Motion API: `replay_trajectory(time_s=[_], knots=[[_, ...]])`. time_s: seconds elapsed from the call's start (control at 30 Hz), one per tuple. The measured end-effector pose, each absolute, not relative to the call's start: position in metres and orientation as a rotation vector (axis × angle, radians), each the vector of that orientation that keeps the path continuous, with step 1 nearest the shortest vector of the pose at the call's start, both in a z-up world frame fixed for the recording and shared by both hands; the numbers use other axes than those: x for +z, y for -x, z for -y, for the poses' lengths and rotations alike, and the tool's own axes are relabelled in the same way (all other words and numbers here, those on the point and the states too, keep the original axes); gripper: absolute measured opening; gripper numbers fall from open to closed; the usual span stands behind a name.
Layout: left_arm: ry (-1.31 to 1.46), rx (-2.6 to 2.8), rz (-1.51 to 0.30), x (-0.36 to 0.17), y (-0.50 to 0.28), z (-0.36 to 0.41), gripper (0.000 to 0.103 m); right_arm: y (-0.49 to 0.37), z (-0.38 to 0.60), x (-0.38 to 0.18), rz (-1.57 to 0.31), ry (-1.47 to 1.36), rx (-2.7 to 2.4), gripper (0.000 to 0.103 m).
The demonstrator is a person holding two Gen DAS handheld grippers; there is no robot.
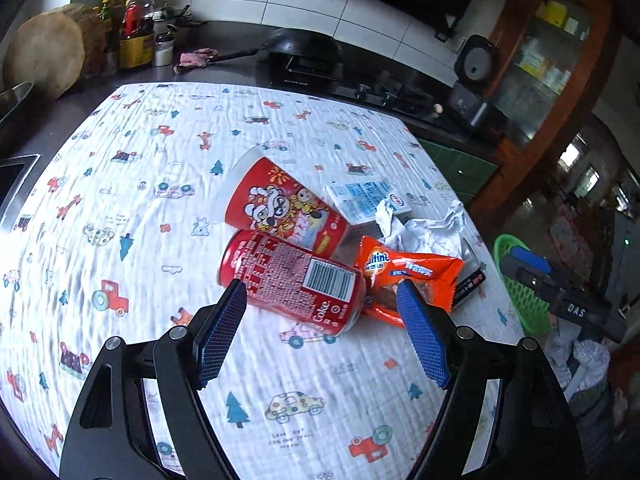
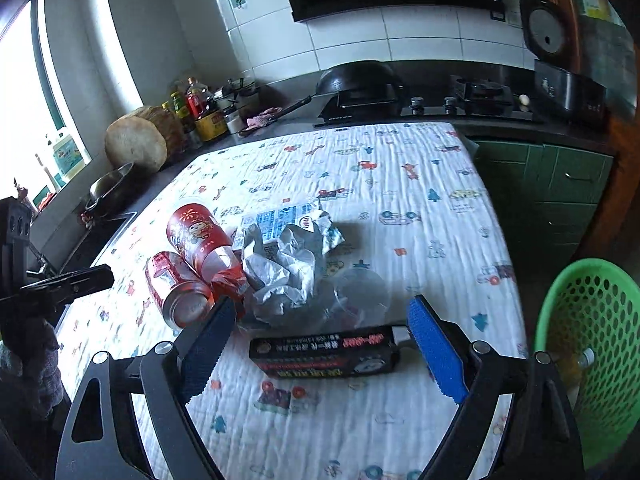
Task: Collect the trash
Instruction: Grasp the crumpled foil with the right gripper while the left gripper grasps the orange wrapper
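Both tongs agape and empty above the cloth-covered worktop (image 1: 120, 200); left tongs (image 1: 320, 300) straddling the cola can (image 1: 292, 280), lying crosswise; right tongs (image 2: 320, 320) nearer the black box (image 2: 324, 354), likewise crosswise; green basket (image 2: 592, 340) at right.

A white tablecloth (image 1: 160, 208) printed with small red cars, teal trees and orange animals covers the table. On it lies a red Coke can (image 1: 296, 284) with white lettering and a white barcode patch, and a red paper cup (image 1: 280, 208) with white and yellow cartoon figures. The snack wrapper (image 1: 412, 272) is orange with a blue and white logo. A white carton (image 1: 360, 196) carries light blue print. The crumpled paper (image 2: 280, 272) is silvery white. The flat box (image 2: 324, 356) is black with red and white lettering. The perforated basket (image 2: 592, 344) is bright green. Both grippers have black frames and blue textured pads (image 2: 436, 352).
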State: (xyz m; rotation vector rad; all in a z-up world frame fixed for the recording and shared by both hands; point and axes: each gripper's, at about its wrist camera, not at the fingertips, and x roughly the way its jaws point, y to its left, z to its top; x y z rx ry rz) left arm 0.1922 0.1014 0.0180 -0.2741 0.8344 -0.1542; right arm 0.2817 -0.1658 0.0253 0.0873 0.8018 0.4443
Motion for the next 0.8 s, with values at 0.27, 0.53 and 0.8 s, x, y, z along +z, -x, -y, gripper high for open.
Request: replay_trajectory(time_s=[0.27, 0.53, 0.8], knots=[[0.224, -0.209, -0.821, 0.008, -0.178, -0.104, 0.077, -0.336, 0.125, 0.003, -0.907, 0.012, 0.432, 0.082], [0.075, -0.332, -0.811, -0.001, -0.169, -0.073, 0.076, -0.348, 0.113, -0.005, -0.947, 0.033, 0.441, 0.043], [-0.089, -0.419, -0.822, -0.018, -0.165, -0.02, 0.075, -0.334, 0.115, 0.008, -0.892, 0.026, 0.443, 0.029]])
